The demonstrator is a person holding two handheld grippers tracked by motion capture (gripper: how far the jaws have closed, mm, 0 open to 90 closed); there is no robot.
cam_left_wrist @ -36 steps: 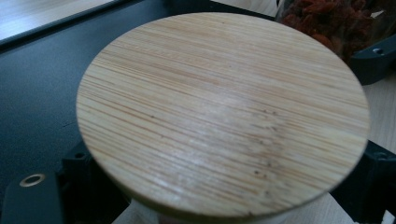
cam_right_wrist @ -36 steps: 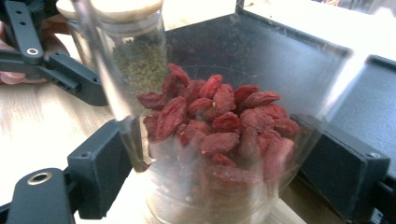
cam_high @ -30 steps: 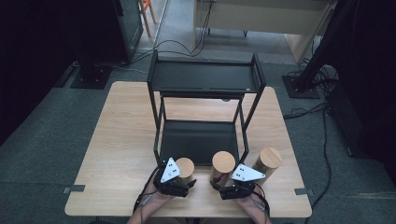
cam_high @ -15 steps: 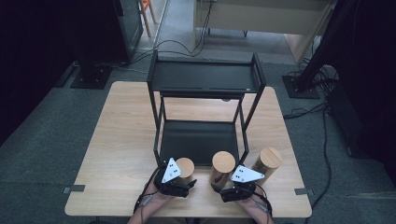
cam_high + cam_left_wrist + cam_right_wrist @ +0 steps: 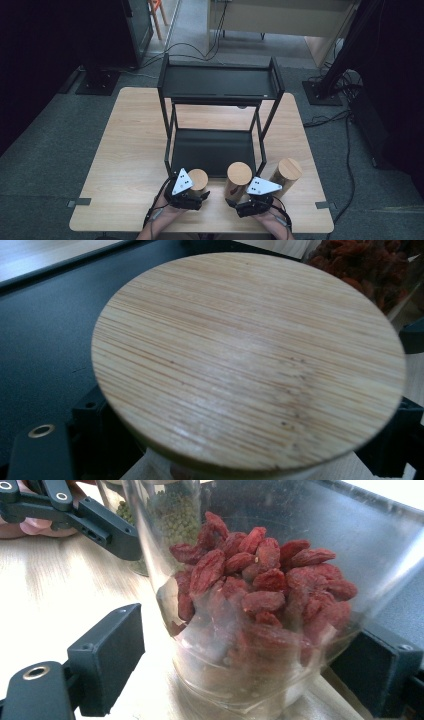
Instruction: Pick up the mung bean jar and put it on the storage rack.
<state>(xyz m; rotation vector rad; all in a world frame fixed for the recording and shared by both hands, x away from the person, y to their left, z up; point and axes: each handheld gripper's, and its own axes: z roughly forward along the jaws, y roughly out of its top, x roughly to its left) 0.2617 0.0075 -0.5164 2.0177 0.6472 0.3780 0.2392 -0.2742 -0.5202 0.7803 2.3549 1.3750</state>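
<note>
Three bamboo-lidded glass jars stand in a row just in front of the black two-tier shelf rack (image 5: 218,90) on the table. The left gripper (image 5: 196,196) straddles the left jar (image 5: 198,179); its jaws have just been closing around it, though contact is hidden beneath the lid. The right gripper (image 5: 240,680) brackets the jar of dried red berries (image 5: 260,590), the jaw away from the rack clearly off the glass.

- A black two-tier metal rack (image 5: 220,82) stands at the middle of the wooden counter (image 5: 125,150).
- A third bamboo-lidded jar (image 5: 286,175) stands at the near right.
- Cables (image 5: 345,130) trail over the grey floor (image 5: 45,140) on the right.
</note>
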